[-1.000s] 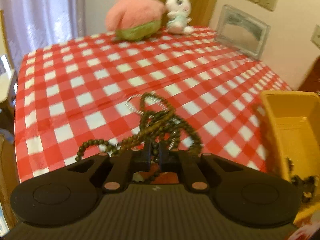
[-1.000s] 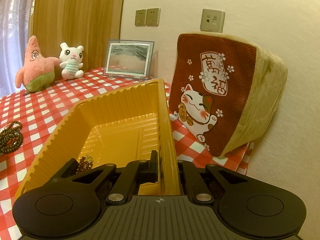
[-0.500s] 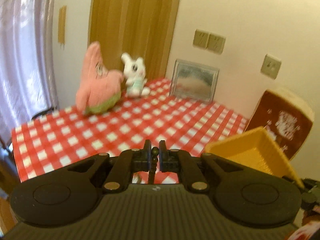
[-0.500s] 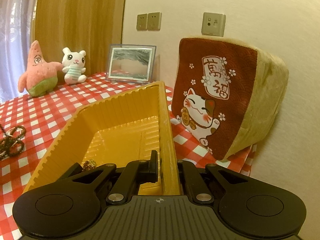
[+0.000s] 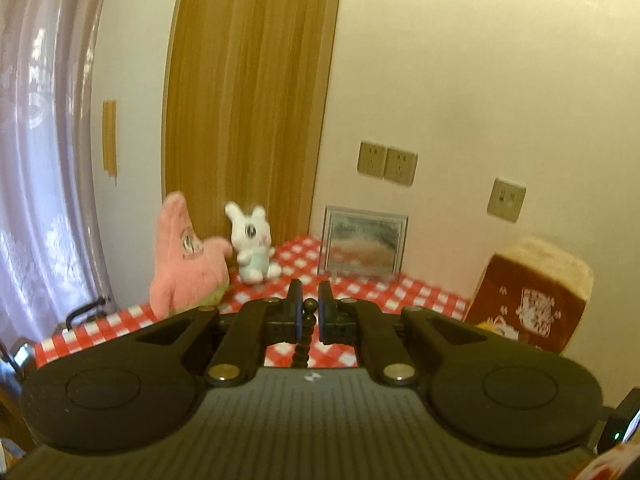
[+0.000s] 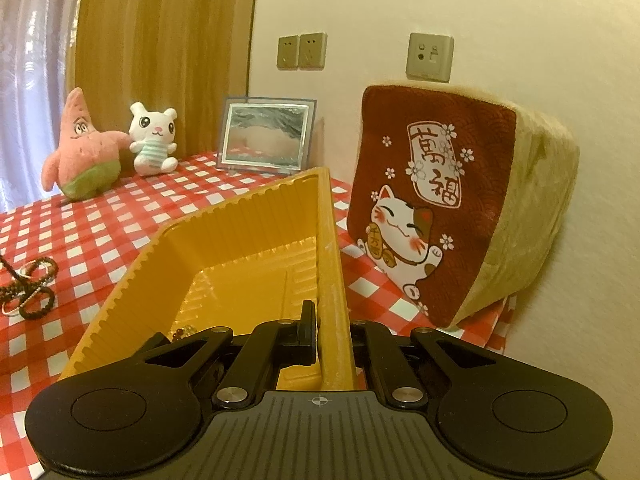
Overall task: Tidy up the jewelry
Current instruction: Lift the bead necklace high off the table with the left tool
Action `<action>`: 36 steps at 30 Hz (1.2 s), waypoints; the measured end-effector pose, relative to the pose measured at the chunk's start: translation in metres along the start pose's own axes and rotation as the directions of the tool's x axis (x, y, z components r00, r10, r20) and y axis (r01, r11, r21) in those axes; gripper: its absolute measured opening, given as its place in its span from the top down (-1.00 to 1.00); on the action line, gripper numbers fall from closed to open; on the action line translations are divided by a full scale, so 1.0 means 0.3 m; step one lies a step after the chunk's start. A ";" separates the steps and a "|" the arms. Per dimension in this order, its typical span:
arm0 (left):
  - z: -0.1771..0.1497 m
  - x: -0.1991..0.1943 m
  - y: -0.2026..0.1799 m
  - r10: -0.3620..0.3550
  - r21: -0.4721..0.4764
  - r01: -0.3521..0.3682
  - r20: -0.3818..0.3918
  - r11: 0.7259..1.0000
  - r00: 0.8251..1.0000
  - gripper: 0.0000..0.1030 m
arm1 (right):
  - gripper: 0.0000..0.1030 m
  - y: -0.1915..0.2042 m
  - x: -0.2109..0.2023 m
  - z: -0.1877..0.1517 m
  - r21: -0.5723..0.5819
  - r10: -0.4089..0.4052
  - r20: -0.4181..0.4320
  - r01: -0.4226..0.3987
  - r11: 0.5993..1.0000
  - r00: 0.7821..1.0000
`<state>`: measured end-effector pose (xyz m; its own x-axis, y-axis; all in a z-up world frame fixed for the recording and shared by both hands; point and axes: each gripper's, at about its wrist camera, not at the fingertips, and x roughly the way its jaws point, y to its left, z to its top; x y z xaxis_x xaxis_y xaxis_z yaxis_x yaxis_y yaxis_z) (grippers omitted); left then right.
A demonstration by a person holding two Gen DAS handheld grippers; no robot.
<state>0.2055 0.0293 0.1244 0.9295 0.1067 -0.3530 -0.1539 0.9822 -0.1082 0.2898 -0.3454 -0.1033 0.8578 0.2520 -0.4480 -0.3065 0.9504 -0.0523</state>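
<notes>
My left gripper [image 5: 309, 309] is shut on a dark bead necklace [image 5: 303, 340], whose strand hangs down between the jaws, lifted above the table. In the right wrist view the necklace's lower loops [image 6: 30, 292] and a thin silver ring still lie on the checked cloth at far left, with the strand rising out of frame. My right gripper [image 6: 329, 330] is shut on the right wall of the yellow tray [image 6: 240, 240] and tilts it. A small beaded piece [image 6: 182, 333] lies in the tray's near corner.
A pink starfish plush [image 6: 82, 148], a white bunny plush [image 6: 154, 138] and a framed picture [image 6: 266, 134] stand at the back of the red checked table [image 6: 80, 248]. A lucky-cat cushion [image 6: 456, 204] leans on the wall right of the tray.
My left gripper has risen and tilted up with the necklace, so its view now shows the wall instead of the tabletop. The right gripper has raised the tray's wall slightly.
</notes>
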 end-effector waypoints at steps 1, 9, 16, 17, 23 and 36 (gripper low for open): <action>0.015 -0.008 -0.001 0.002 0.006 -0.002 0.011 1.000 1.000 0.89 | 0.90 0.001 -0.001 0.002 0.000 0.001 0.003 -0.001 1.000 1.000; 0.127 -0.082 0.005 0.015 0.034 -0.018 0.081 0.999 0.997 0.89 | 0.90 0.008 -0.004 0.010 -0.008 0.009 0.014 -0.009 1.000 1.000; 0.235 -0.153 0.005 0.032 0.062 -0.042 0.155 0.997 0.987 0.89 | 0.90 0.010 -0.003 0.012 -0.011 0.013 0.020 -0.013 1.000 1.000; 0.247 -0.161 0.003 0.034 0.068 -0.046 0.162 0.997 0.986 0.89 | 0.90 0.011 -0.002 0.013 -0.011 0.014 0.021 -0.014 1.000 1.000; 0.317 -0.204 -0.022 0.019 0.089 -0.039 0.206 0.995 0.978 0.88 | 0.90 0.014 -0.003 0.017 -0.017 0.020 0.025 -0.020 1.000 0.999; 0.433 -0.263 -0.077 -0.010 0.111 -0.026 0.312 0.994 0.950 0.88 | 0.90 0.016 -0.003 0.018 -0.024 0.025 0.026 -0.024 0.999 0.999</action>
<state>0.1791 0.0183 0.2754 0.9892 0.1399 -0.0440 -0.1398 0.9902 0.0046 0.2898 -0.3402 -0.0983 0.8601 0.2801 -0.4263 -0.3371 0.9394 -0.0628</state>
